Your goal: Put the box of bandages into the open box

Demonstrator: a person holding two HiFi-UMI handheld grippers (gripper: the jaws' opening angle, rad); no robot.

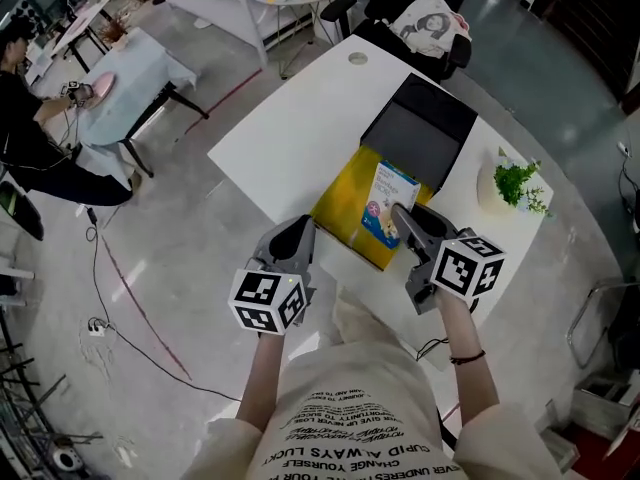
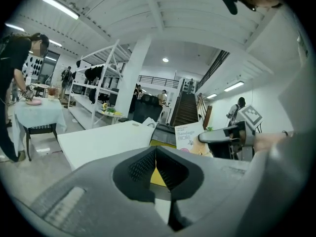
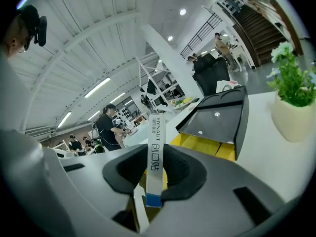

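The bandage box (image 1: 388, 200) is a slim white carton with light blue print. My right gripper (image 1: 402, 220) is shut on it and holds it upright over the yellow inside of the open box (image 1: 340, 206), whose black lid (image 1: 420, 128) stands up behind. In the right gripper view the carton's narrow edge (image 3: 155, 152) sits clamped between the pads of the right gripper (image 3: 155, 174), with the yellow tray (image 3: 202, 144) beyond. My left gripper (image 1: 292, 238) hovers at the table's near edge, left of the open box, shut and holding nothing. Its closed jaws (image 2: 155, 162) point toward the carton (image 2: 187, 136).
A small potted plant (image 1: 515, 183) in a white pot stands right of the open box on the white table (image 1: 290, 118). A chair with a printed bag (image 1: 432, 23) is behind the table. A person sits at another table (image 1: 125, 73) far left.
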